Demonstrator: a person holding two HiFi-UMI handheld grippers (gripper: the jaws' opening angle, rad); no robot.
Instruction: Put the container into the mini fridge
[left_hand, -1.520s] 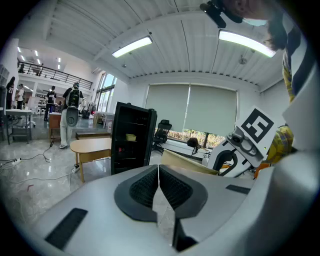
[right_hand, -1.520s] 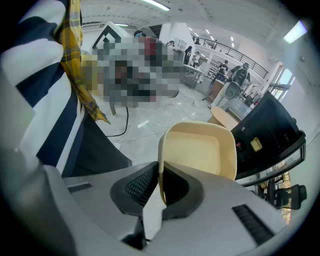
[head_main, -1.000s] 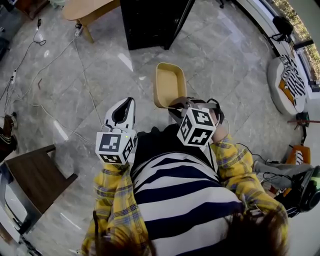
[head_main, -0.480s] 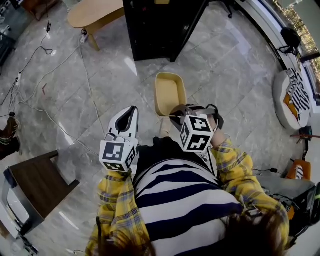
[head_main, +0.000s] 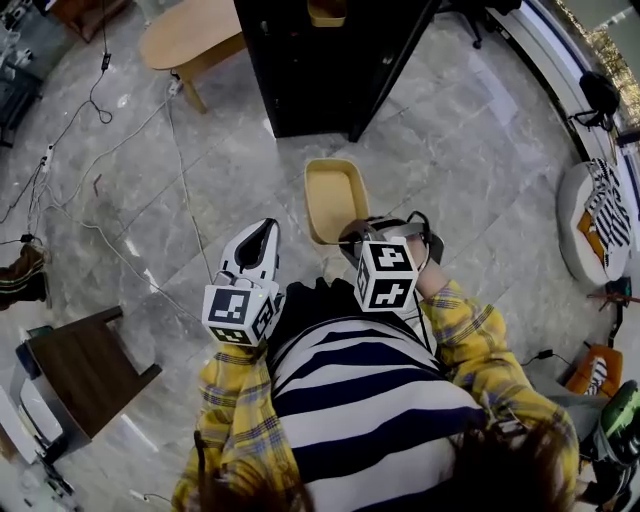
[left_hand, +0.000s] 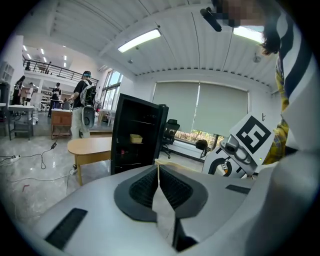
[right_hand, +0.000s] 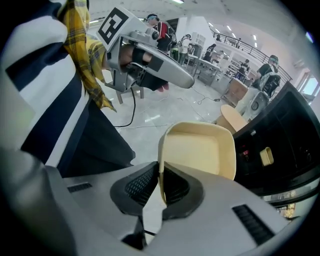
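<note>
A shallow beige container (head_main: 335, 200) hangs level above the marble floor in the head view. My right gripper (head_main: 354, 236) is shut on its near rim. In the right gripper view the pads pinch that thin rim (right_hand: 161, 180), and the container (right_hand: 200, 150) stretches ahead toward the black mini fridge (right_hand: 282, 135). The fridge (head_main: 320, 60) stands open at the top of the head view, with a small yellow item (head_main: 328, 12) on a shelf. My left gripper (head_main: 262, 230) is shut and empty, to the left of the container; its pads (left_hand: 150, 185) meet.
A round wooden table (head_main: 195, 35) stands left of the fridge. Cables (head_main: 120, 130) trail over the floor at left. A dark wooden stool (head_main: 80, 365) is at lower left, and a striped object (head_main: 605, 210) lies at far right. A person (left_hand: 82, 102) stands in the background.
The fridge has come closer and its open inside now shows at the top of the head view. Both grippers and the held container kept their pose relative to the body.
</note>
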